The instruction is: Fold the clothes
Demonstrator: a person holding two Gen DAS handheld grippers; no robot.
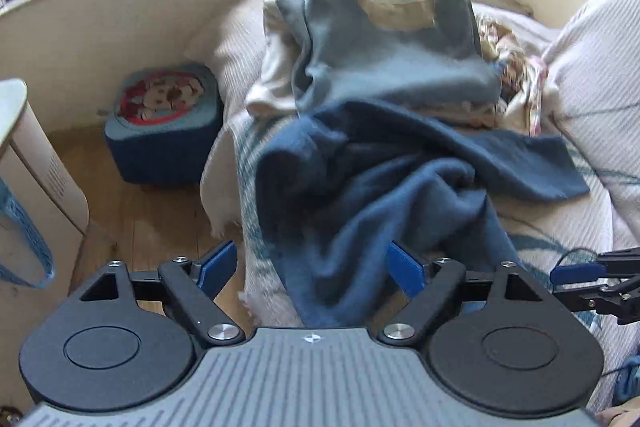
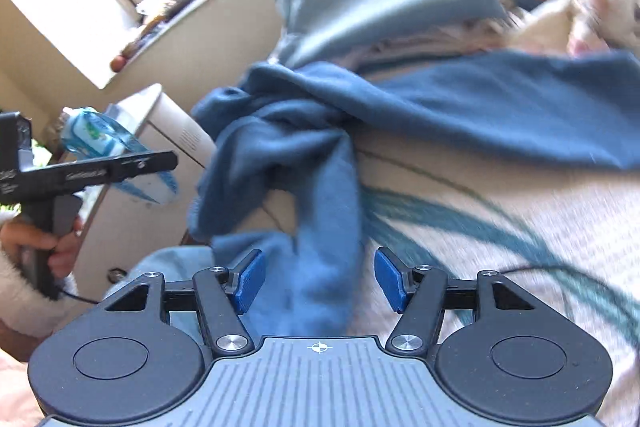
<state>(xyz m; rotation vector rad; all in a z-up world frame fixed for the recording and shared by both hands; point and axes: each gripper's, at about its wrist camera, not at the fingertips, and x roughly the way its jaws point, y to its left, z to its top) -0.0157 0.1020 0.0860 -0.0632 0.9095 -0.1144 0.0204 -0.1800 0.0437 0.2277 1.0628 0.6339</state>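
Dark blue garment (image 1: 372, 183) crumpled on bed (image 1: 560, 239), long axis running away from grippers. Near end lies btwn jaws of L gripper (image 1: 310, 269) & R gripper (image 2: 318, 277); both spread wide, gripping nothing. R looks nearer.

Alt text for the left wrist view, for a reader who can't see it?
Open left gripper hovers over a crumpled dark blue garment on a pale bedspread. Behind it lies a lighter blue top; the right gripper shows at right.

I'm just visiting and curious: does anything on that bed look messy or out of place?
Yes. The dark blue garment lies crumpled and twisted on the bedspread, one end hanging over the edge, while the light blue top behind it sits fairly flat on a pile.
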